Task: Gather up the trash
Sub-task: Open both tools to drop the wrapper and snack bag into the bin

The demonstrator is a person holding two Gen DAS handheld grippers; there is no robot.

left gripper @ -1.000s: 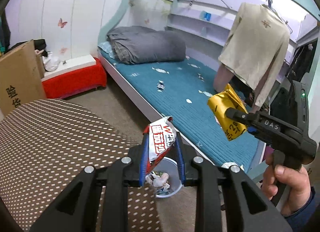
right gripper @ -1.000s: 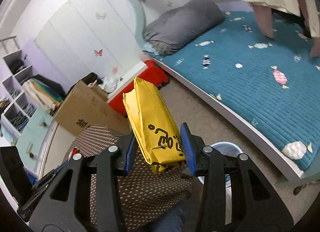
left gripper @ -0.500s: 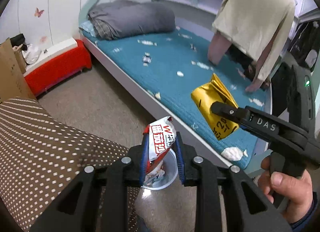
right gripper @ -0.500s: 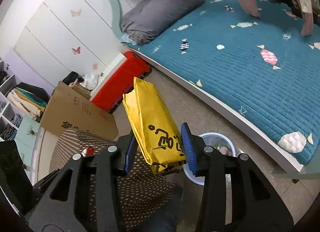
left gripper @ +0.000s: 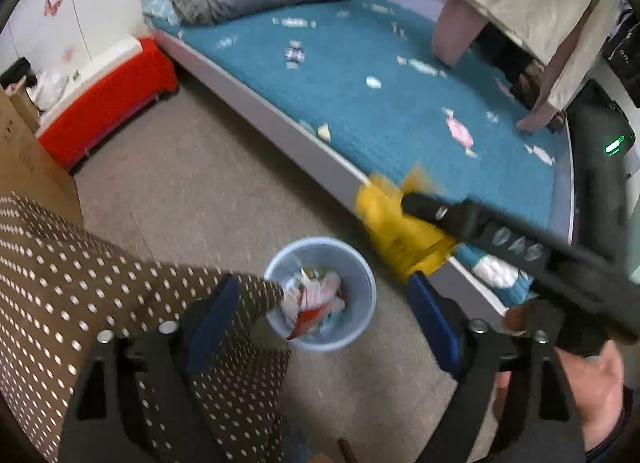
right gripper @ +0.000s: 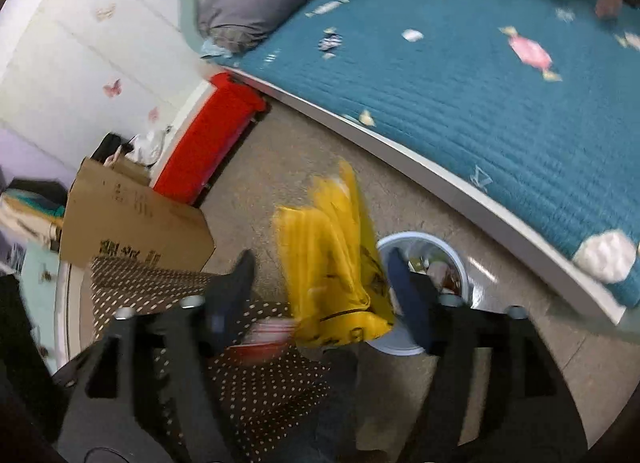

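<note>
At lower centre, the blue trash bin [left gripper: 320, 295] already holds the red-and-white wrapper [left gripper: 310, 309]. The yellow bag [right gripper: 336, 263] hangs loose between the right gripper [right gripper: 320, 291], just opened; the left gripper [left gripper: 320, 315], also just opened, is empty.

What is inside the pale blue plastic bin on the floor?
The pale blue plastic bin holds crumpled wrappers, white, pink and red. Its bottom is covered by them. In the right wrist view the yellow bag partly hides it.

The left gripper [left gripper: 320, 299] has just been opening over the bin [left gripper: 362, 283] — nothing between its jaws; a yellow bag [left gripper: 394, 231] hangs just beside the bin.
</note>
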